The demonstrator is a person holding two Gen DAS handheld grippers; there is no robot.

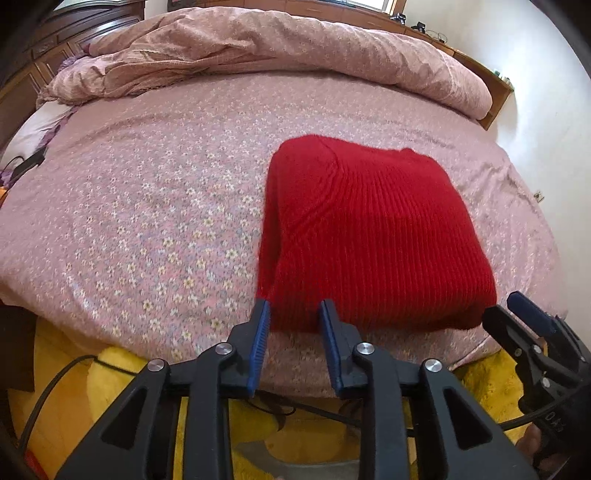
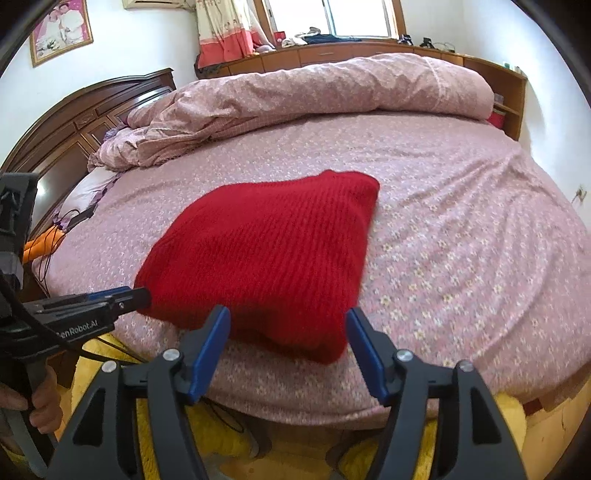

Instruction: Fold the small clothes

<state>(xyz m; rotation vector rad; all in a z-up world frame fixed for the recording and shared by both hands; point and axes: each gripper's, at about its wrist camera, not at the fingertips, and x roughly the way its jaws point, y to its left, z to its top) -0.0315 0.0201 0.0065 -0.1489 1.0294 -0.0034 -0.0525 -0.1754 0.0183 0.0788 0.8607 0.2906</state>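
A wide bed [image 2: 461,206] in a pink floral sheet fills the room, a rumpled duvet [image 2: 314,85] heaped along its far side. A dark wooden headboard [image 2: 85,122] stands at left. White walls carry a framed picture [image 2: 61,29]; daylight enters a window [image 2: 362,16] above a low wooden cabinet [image 2: 332,55].

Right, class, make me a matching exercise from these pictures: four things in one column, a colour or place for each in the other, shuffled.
Things:
1. sweater
2. quilt
3. left claw
4. curtain

Descriptions:
A. bunched at the far side of the bed
B. red, folded
C. open, at the sweater's near edge
D. beside the window

Pairs: 1-B, 2-A, 3-C, 4-D
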